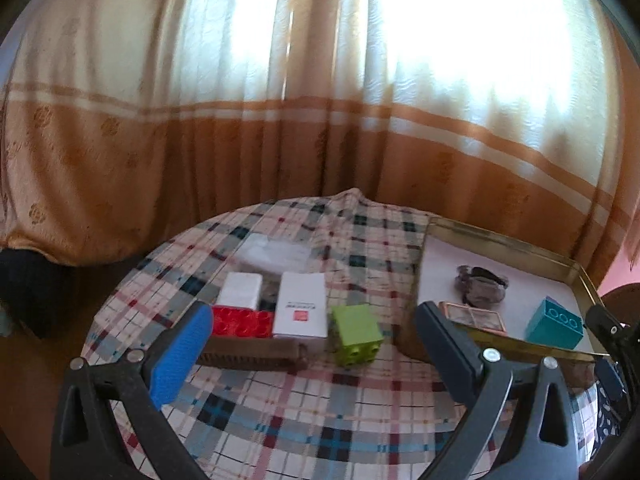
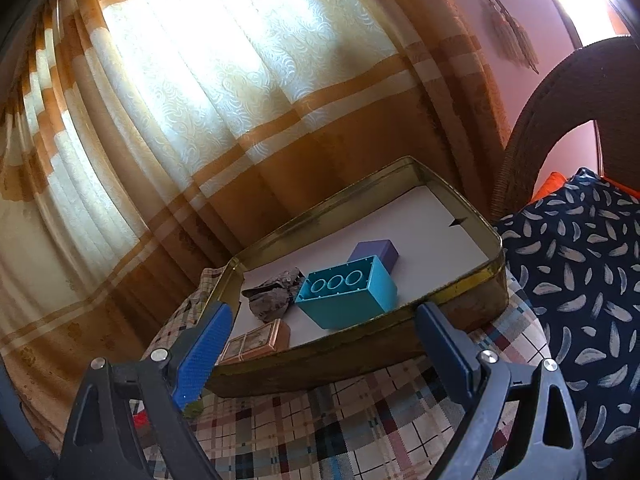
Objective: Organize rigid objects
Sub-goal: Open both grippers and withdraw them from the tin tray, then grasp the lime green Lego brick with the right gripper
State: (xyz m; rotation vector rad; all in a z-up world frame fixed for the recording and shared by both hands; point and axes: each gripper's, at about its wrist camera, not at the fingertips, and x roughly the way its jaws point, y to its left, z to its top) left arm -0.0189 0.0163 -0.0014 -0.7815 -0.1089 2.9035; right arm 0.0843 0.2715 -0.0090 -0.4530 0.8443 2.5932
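A gold-rimmed metal tray (image 2: 452,290) (image 1: 504,240) sits on the plaid cloth at the right. Inside it lie a teal block (image 2: 348,296) (image 1: 554,324), a purple block (image 2: 376,252), a grey stone (image 2: 272,292) (image 1: 480,284) and a small copper frame (image 2: 256,340) (image 1: 474,316). Left of the tray on the cloth are a green block (image 1: 356,334), a red block (image 1: 240,320), two white boxes (image 1: 300,304) (image 1: 240,290) and a brown comb (image 1: 252,354). My left gripper (image 1: 312,356) is open above the cloth, near the green block. My right gripper (image 2: 320,344) is open in front of the tray, holding nothing.
The round table's plaid cloth (image 1: 304,420) ends at a drop on the left and back. A cream and orange curtain (image 1: 280,120) hangs close behind. A wicker chair (image 2: 560,120) with a dark patterned cushion (image 2: 580,264) stands right of the tray.
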